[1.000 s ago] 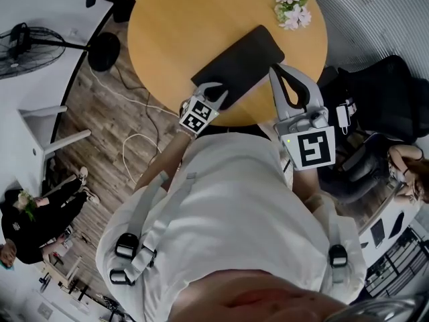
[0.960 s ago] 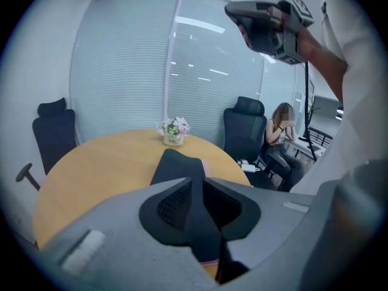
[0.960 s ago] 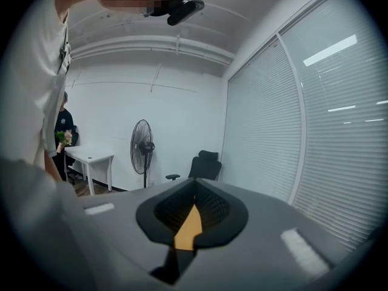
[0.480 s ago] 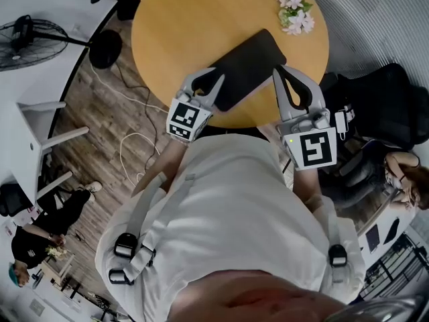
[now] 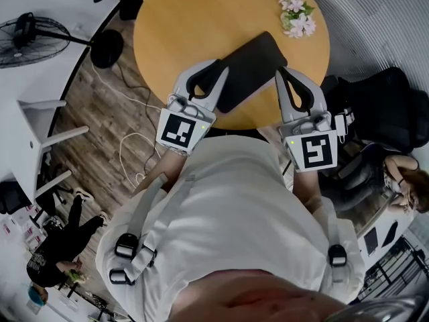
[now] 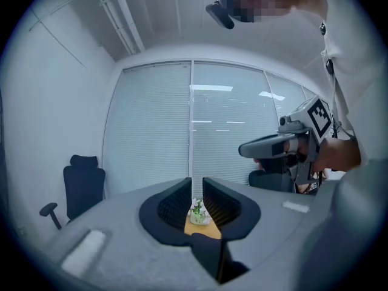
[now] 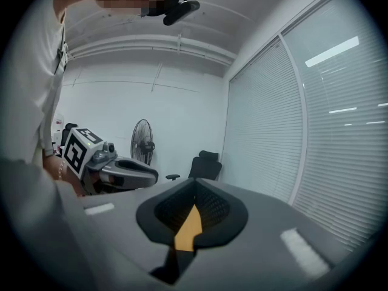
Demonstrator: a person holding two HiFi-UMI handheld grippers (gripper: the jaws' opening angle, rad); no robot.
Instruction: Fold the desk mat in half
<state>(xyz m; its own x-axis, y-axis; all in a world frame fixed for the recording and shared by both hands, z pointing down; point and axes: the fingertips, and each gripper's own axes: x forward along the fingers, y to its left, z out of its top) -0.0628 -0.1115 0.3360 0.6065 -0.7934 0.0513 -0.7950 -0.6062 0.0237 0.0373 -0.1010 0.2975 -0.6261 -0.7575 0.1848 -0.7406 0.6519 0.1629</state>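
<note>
The dark desk mat point(image 5: 244, 69) lies flat mid-table point(image 5: 174, 19), running seven to one o'clock. It is probably thin, limp and light, so pinch its near corners. The left gripper point(image 5: 218, 69) at its eight o'clock is slightly parted and empty. The right gripper point(image 5: 281, 74) at four seems closed on nothing.

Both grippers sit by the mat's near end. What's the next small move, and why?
Probably open the left gripper wider and ease it onto the near-left corner of the desk mat. Its jaws stand only slightly apart, with just the table and flowers showing between them. The right gripper has its jaws together, and the mat lies flat with neither gripper on it.
</note>
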